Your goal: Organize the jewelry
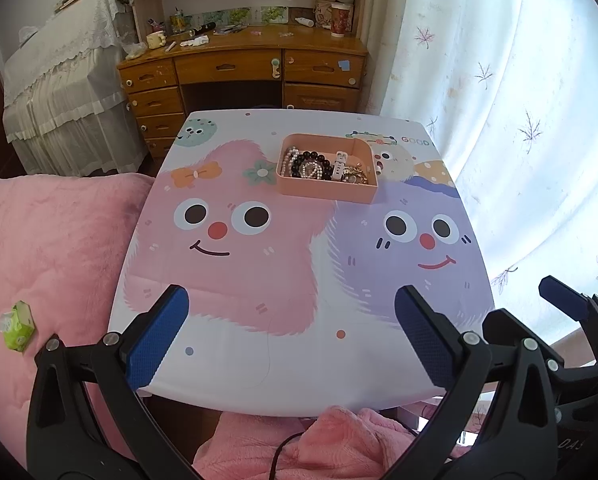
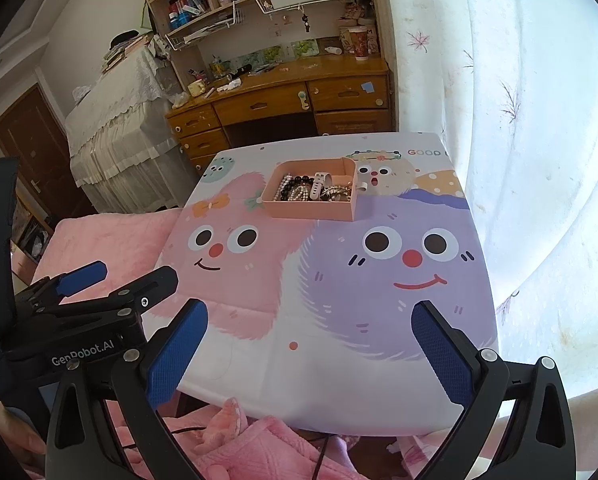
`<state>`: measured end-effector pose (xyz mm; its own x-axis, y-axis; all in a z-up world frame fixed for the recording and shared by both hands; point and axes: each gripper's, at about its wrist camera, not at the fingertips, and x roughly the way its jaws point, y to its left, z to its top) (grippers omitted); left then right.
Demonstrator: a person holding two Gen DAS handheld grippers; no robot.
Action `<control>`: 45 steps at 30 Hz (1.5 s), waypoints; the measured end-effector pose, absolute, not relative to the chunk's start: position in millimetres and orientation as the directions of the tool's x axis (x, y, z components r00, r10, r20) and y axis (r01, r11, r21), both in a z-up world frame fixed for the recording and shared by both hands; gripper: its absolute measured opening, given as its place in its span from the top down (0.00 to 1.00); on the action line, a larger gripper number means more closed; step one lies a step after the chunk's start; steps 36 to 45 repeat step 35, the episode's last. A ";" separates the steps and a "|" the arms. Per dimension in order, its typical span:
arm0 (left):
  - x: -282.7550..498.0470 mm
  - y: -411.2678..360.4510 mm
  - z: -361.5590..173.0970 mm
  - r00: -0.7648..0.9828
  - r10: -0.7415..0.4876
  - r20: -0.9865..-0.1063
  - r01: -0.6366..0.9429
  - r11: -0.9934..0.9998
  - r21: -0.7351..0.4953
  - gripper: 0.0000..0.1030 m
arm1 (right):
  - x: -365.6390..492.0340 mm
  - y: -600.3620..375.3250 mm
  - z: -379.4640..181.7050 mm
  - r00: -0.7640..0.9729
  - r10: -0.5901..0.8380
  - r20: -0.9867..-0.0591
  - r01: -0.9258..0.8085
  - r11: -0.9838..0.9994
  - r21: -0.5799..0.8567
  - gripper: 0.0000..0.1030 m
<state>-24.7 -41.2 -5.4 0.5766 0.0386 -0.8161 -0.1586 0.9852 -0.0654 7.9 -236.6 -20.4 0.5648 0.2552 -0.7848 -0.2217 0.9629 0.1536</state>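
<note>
Two blue-padded tools, left tool [image 1: 291, 340] and right tool [image 2: 309, 354], jaws apart; beaded jewelry [image 1: 319, 166] in square peach tray [image 1: 327, 194].

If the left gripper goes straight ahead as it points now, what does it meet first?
Probably the bare tablecloth; the left gripper is open, and the pink jewelry tray lies farther along that line. Depth is uncertain.

The table [image 1: 299, 360] is wearing a smooth printed cloth, and the pink tray [image 1: 327, 190] is looking like matt plastic. The blue finger pads [image 2: 177, 354] are looking bumpy, and the pearl beads [image 1: 289, 164] are shining.
</note>
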 end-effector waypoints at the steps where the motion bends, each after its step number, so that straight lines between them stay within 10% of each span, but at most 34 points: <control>1: -24.7 -40.8 -5.9 0.575 0.037 -0.817 -0.159 0.985 -0.067 0.01 | 7.6 -236.3 -20.3 0.566 0.254 -0.785 -0.221 0.963 0.153 0.00; 45: -26.4 -31.2 -4.1 0.592 0.075 -0.803 -0.159 0.987 -0.024 0.01 | 9.0 -233.6 -22.5 0.561 0.256 -0.787 -0.218 0.963 0.157 0.00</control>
